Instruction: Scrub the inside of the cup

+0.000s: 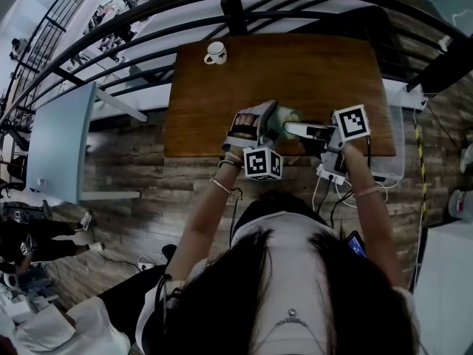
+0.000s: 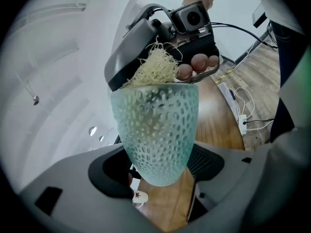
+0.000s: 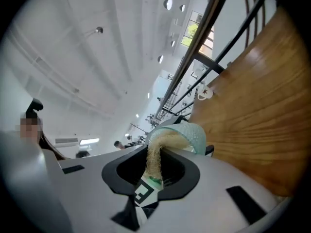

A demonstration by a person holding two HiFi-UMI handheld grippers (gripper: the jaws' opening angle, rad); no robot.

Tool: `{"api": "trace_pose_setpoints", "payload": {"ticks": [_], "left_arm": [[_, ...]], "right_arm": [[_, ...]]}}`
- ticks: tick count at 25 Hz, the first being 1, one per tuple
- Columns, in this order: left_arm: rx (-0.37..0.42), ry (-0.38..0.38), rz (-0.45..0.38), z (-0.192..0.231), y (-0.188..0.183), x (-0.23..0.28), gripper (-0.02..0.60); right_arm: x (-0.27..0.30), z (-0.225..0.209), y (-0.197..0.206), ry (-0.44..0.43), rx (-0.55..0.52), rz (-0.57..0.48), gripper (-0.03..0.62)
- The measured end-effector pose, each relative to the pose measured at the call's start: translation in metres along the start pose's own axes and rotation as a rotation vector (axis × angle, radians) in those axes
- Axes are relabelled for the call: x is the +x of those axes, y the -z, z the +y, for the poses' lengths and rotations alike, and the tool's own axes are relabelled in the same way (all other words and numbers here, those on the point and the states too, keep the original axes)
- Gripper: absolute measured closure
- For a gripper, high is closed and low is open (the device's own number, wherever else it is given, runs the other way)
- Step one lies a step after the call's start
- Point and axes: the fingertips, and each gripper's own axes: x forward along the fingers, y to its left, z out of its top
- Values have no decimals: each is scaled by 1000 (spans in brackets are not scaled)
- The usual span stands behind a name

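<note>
Over wooden table [image 1: 295,72]: left gripper [image 2: 158,169] snug round green cup [image 2: 155,125], right gripper [image 3: 156,176] tight on scrubber [image 3: 155,154].

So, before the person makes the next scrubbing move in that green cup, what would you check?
1. Grip on the cup: ok, it sits pressed between the left gripper's fingers.
2. Grip on the scrubber: ok, the right gripper is shut on its tagged end.
3. The scrubber is in the cup's mouth: ok, its fibres go in over the rim.
4. The scrubber reaches the bottom: cannot tell, the patterned wall hides how deep it goes.
5. The white mug is out of the way: ok, it stands at the table's far edge.
</note>
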Motion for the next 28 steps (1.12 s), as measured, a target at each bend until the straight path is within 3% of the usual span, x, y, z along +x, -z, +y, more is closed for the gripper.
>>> {"api": "trace_pose_setpoints", "payload": {"ticks": [9, 16, 25, 28], "left_arm": [[37, 69, -11, -8, -4, -5, 239], [78, 96, -13, -15, -6, -6, 239], [117, 139, -6, -24, -4, -5, 239], [115, 139, -2, -25, -3, -5, 239]], "right_arm": [[7, -1, 29, 207, -414, 367, 513], [1, -12, 53, 354, -666, 693, 513], [-14, -37, 57, 603, -932, 1052, 513], [-16, -40, 57, 622, -959, 1092, 513]]}}
